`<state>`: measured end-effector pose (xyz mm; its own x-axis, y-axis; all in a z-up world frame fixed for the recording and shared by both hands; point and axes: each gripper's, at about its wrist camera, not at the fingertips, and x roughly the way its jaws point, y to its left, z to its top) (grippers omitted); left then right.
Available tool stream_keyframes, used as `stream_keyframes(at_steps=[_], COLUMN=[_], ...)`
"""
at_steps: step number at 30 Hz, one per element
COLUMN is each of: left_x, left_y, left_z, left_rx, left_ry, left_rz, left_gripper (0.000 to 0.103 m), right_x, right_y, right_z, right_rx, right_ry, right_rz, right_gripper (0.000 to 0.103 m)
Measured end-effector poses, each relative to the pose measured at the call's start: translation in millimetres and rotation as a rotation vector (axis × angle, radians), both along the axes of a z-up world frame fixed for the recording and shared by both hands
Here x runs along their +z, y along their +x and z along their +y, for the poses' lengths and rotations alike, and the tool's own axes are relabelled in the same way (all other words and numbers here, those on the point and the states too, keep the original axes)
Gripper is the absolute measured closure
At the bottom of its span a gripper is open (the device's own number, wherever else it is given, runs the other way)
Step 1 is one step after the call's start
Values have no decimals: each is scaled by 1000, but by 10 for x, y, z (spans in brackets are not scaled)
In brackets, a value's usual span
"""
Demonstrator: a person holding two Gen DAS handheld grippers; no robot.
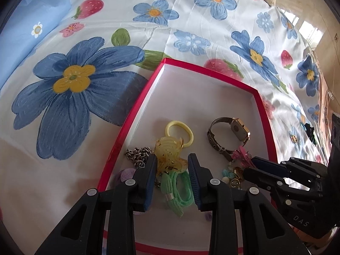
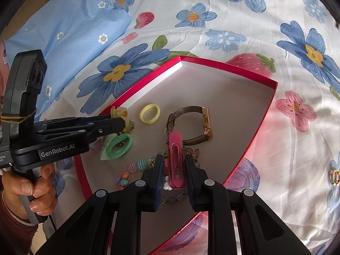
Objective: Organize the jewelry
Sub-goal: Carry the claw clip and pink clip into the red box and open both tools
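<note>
A red-rimmed box (image 1: 136,106) (image 2: 274,82) lies on a floral bedsheet and holds jewelry. My left gripper (image 1: 172,161) is open around a yellow translucent hair claw (image 1: 167,155), seen also in the right wrist view (image 2: 120,114). Below it lie green hair ties (image 1: 180,191) (image 2: 121,144) and a silver chain (image 1: 138,156). My right gripper (image 2: 174,163) is open around a pink hair clip (image 2: 175,159), lying on beaded pieces. A yellow hair tie (image 1: 179,130) (image 2: 149,111) and a gold watch (image 1: 238,129) (image 2: 191,125) lie farther in the box.
A blue pillow (image 2: 70,34) (image 1: 27,27) lies at the back left. Colourful beads (image 2: 136,165) sit near the box's near-left side. A small ring-like item (image 2: 334,176) lies on the sheet at right. A person's hand (image 2: 31,189) holds the left gripper's handle.
</note>
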<state>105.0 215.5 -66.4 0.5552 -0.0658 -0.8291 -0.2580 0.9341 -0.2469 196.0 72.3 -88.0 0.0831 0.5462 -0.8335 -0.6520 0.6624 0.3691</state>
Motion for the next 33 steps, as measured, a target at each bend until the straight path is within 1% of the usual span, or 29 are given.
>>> stream_keyframes(at_steps=[9, 14, 19, 26, 31, 33], left_x=[-24, -52, -48, -79, -85, -85], left_y=[23, 104, 154, 193, 206, 197], left_z=[-10, -34, -56, -50, -61, -61], left_rx=[2, -4, -16, -11, -11, -9], left_ry=[4, 19, 28, 27, 26, 26], left_rz=[12, 53, 61, 68, 68, 68], left_gripper=[73, 73, 72, 69, 62, 58], right_x=[-5, 1, 10, 21, 38, 40], right_y=[-5, -6, -8, -1, -3, -6], right_z=[2, 3, -6, -30, -57, -66], right_rx=[5, 4, 2, -3, -9, -12], right_ry=[-3, -2, 4, 11, 15, 16], right_rz=[-6, -4, -2, 6, 8, 9], right_gripper=[83, 83, 83, 82, 81, 80])
